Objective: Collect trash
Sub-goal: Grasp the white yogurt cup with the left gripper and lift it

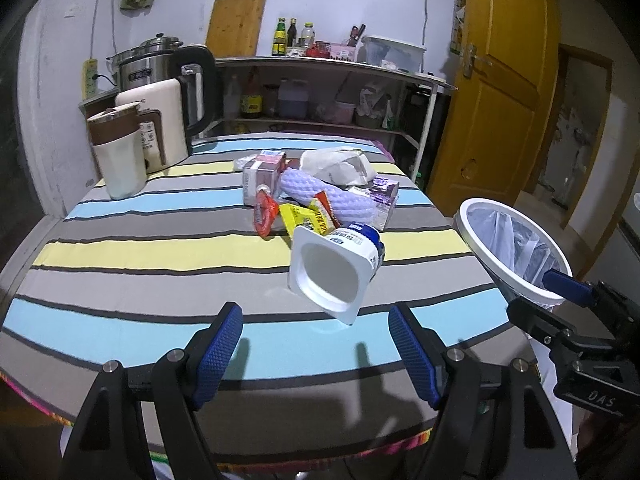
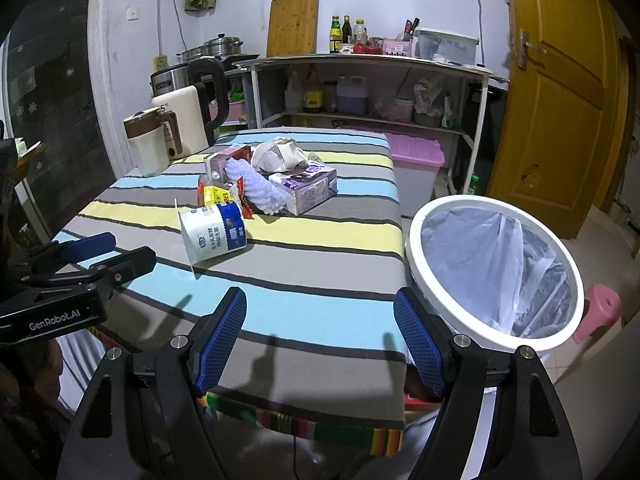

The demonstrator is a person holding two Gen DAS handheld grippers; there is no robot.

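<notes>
A white yogurt cup (image 1: 336,268) with a blue label lies on its side on the striped tablecloth (image 1: 140,248), its mouth towards my left gripper (image 1: 316,320). That gripper is open and empty, a little short of the cup. Behind the cup is a pile of trash: a red wrapper (image 1: 264,212), a yellow packet (image 1: 304,220), a lilac foam net (image 1: 332,196), cartons and a crumpled white paper bag (image 1: 340,166). My right gripper (image 2: 320,308) is open and empty at the table's near right corner, beside the white lined bin (image 2: 414,236). The yogurt cup (image 2: 214,232) lies to its left.
A cream mug (image 1: 120,160) and kettles (image 1: 160,120) stand at the table's back left. A shelf unit (image 2: 380,92) with bottles lines the back wall. A pink-lidded box (image 2: 416,164), a pink stool (image 2: 600,312) and a yellow door (image 2: 560,80) are on the right.
</notes>
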